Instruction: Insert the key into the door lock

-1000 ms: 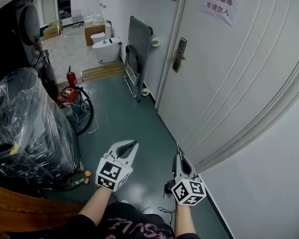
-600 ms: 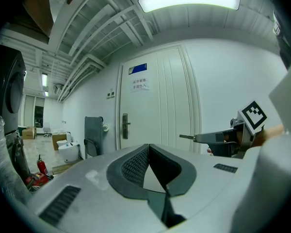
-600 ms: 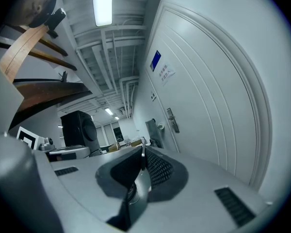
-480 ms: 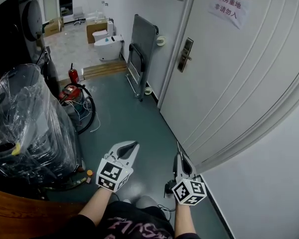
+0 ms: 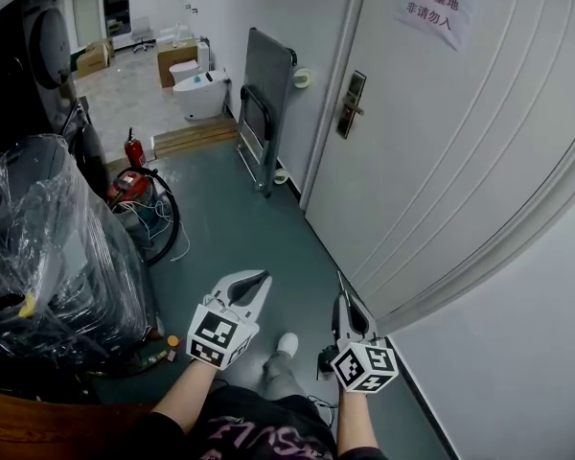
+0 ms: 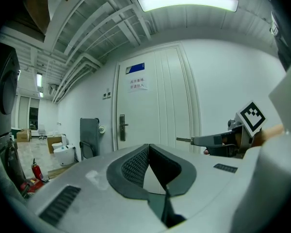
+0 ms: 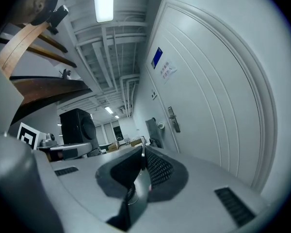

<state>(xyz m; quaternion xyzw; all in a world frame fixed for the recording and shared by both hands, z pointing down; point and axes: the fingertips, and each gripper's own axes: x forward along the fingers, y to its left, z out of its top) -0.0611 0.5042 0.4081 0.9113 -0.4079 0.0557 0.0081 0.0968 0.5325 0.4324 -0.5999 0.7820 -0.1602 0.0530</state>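
Observation:
The white door [image 5: 441,132] stands shut on the right, its metal lock plate and handle [image 5: 351,103] far ahead of both grippers. In the left gripper view the lock [image 6: 121,126] shows small in the distance, and in the right gripper view the lock [image 7: 173,119] is also far off. My right gripper [image 5: 341,292] is shut on a thin metal key [image 7: 142,152], whose blade [image 5: 339,279] sticks out past the tips. My left gripper [image 5: 264,276] is shut with nothing in it, level with the right one and to its left.
A folded grey trolley [image 5: 264,113] leans on the wall left of the door. A plastic-wrapped machine [image 5: 48,247], a red vacuum with hoses [image 5: 134,188] and a fire extinguisher [image 5: 132,149] stand on the left. A paper notice [image 5: 431,8] hangs on the door. My white shoe [image 5: 286,345] shows below.
A leg with a white shoe has swung into view between the grippers. The room has shifted slightly in the head view. Both grippers hold the same pose.

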